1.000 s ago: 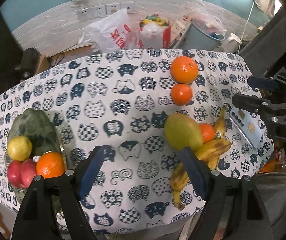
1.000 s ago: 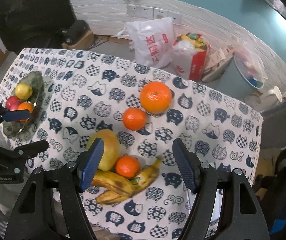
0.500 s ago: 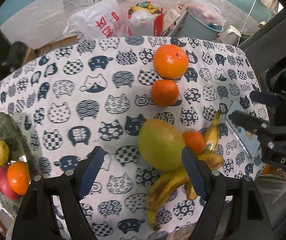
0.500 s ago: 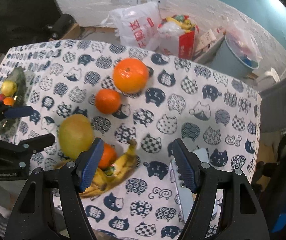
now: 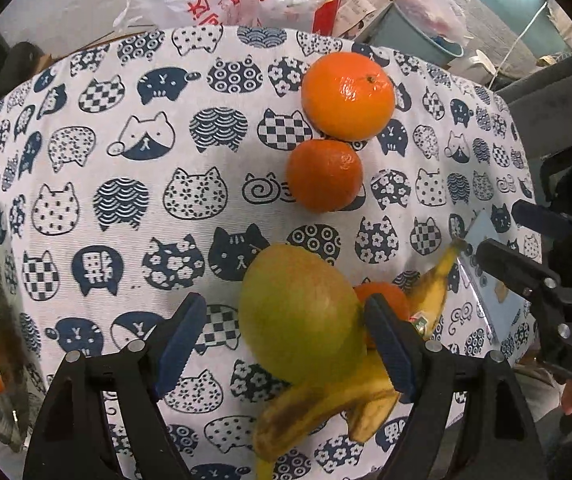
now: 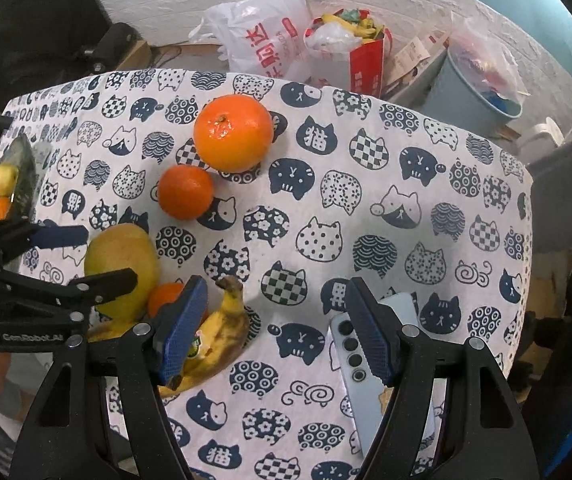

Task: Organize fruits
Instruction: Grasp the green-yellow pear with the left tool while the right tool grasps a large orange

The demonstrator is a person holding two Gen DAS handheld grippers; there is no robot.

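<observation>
A yellow-green mango (image 5: 300,316) lies on the cat-print cloth, resting on bananas (image 5: 326,408) with a small orange (image 5: 382,300) beside it. My left gripper (image 5: 286,344) is open with the mango between its fingers, not closed on it. A large orange (image 5: 348,94) and a medium orange (image 5: 324,176) lie farther back. My right gripper (image 6: 275,328) is open and empty above the cloth, right of the bananas (image 6: 213,332). The left gripper (image 6: 77,256) also shows in the right wrist view by the mango (image 6: 123,264).
A green dish (image 6: 25,184) with a yellow fruit, a red fruit and an orange sits at the table's left end. A phone (image 6: 370,364) lies under my right gripper. Plastic bags (image 6: 261,36) and a bin (image 6: 474,92) stand behind the table.
My left gripper moved right and down over the mango, which now sits between its fingers. My right gripper moved right, away from the fruit pile, over the phone.
</observation>
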